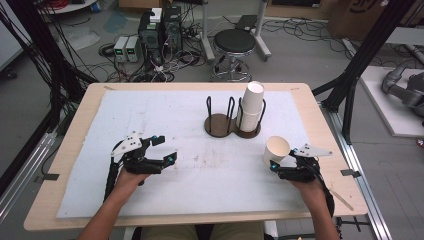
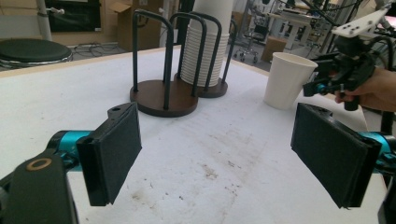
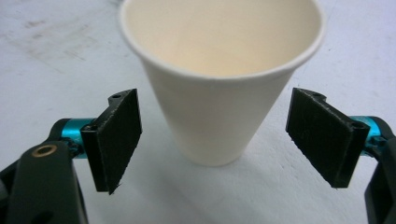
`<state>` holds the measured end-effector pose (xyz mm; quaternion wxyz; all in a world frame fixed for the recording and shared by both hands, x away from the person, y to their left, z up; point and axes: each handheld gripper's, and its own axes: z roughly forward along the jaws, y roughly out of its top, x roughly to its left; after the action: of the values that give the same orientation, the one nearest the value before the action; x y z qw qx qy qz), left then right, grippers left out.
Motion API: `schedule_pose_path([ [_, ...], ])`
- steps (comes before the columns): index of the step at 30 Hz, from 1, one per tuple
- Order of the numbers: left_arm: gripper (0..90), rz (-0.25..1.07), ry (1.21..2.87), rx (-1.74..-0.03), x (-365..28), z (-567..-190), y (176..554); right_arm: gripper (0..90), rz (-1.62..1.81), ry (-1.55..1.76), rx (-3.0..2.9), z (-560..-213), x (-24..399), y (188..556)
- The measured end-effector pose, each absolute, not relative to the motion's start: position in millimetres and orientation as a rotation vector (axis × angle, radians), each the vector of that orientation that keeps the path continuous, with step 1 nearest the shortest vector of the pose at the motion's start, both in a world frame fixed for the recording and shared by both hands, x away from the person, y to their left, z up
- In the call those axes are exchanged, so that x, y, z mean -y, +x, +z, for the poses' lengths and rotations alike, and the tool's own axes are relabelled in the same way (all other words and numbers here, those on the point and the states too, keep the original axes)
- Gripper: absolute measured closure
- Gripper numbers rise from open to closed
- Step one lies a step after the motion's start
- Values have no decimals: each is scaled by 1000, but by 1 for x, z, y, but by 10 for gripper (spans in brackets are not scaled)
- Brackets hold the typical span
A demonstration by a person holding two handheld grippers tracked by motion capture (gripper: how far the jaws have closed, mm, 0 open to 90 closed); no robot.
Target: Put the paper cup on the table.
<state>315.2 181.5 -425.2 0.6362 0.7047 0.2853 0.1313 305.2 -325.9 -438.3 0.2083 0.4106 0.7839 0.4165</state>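
While my left gripper (image 1: 161, 148) waits spread wide over the white mat (image 1: 100, 150), holding nothing, I judge the job roughly midway. One cup (image 1: 276, 150) stands upright on the mat, apart from the stack (image 1: 251, 106) in the holder (image 1: 232, 125), whose left ring is bare. What is left, I think, is to take that cup somewhere or pull another. My right gripper (image 1: 281, 165) is spread wide too; in the right gripper view the cup (image 3: 219, 79) stands between and just past the pads (image 3: 119, 140), with clear gaps on both sides, so I am not gripping it.
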Motion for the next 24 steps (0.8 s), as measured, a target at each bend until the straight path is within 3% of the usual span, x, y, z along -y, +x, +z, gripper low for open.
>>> schedule_pose_path([
  [9, 160, 323, 1597, -653, -190, -422, 312, 188, 1260, 1106, -2073, -418, 341, 273],
  [24, 162, 354, 1553, -646, -196, -416, 306, 188, 1378, 1000, -2038, -393, 325, 266],
])
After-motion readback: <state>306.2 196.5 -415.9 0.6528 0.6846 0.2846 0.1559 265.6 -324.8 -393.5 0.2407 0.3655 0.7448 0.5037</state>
